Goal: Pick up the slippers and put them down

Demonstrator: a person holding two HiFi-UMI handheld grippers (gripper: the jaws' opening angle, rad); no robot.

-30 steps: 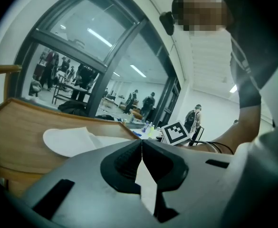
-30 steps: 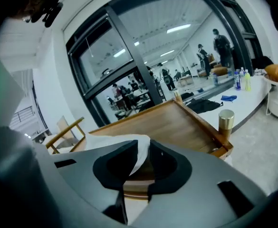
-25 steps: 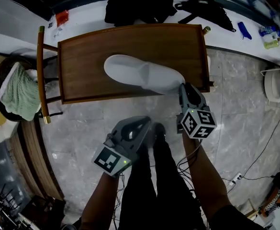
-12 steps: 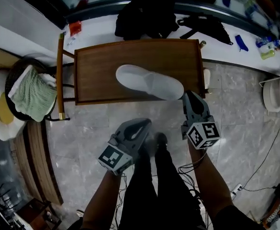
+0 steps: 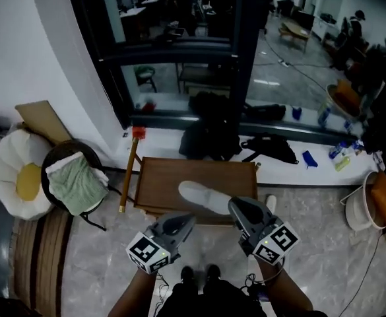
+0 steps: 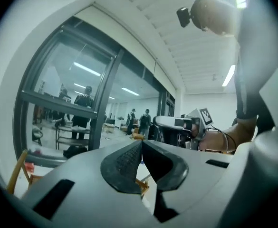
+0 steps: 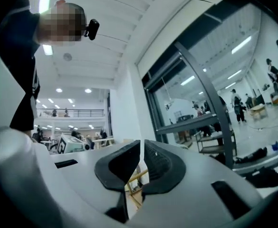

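One white slipper (image 5: 202,195) lies on the low wooden table (image 5: 160,183), toe toward the right. Both grippers are held up close to the head camera, above the table's near edge, pointing level toward the glass wall. My left gripper (image 5: 187,218) is shut with nothing in it; in the left gripper view its pads (image 6: 129,163) meet at the tips. My right gripper (image 5: 235,205) hangs over the slipper's toe end without touching it. Its jaws are closing, only a thin slit shows between the pads (image 7: 160,163), and nothing is between them.
A round wicker chair with a green cloth (image 5: 74,180) and a flower-shaped cushion (image 5: 18,177) stand left of the table. Black bags (image 5: 209,137) lie on the ledge under the glass wall behind it. A white basin (image 5: 357,210) sits at right on the tiled floor.
Both grippers have risen well above the table, and the right one has left the slipper's toe. The head view has lifted, so table and slipper look smaller and farther.
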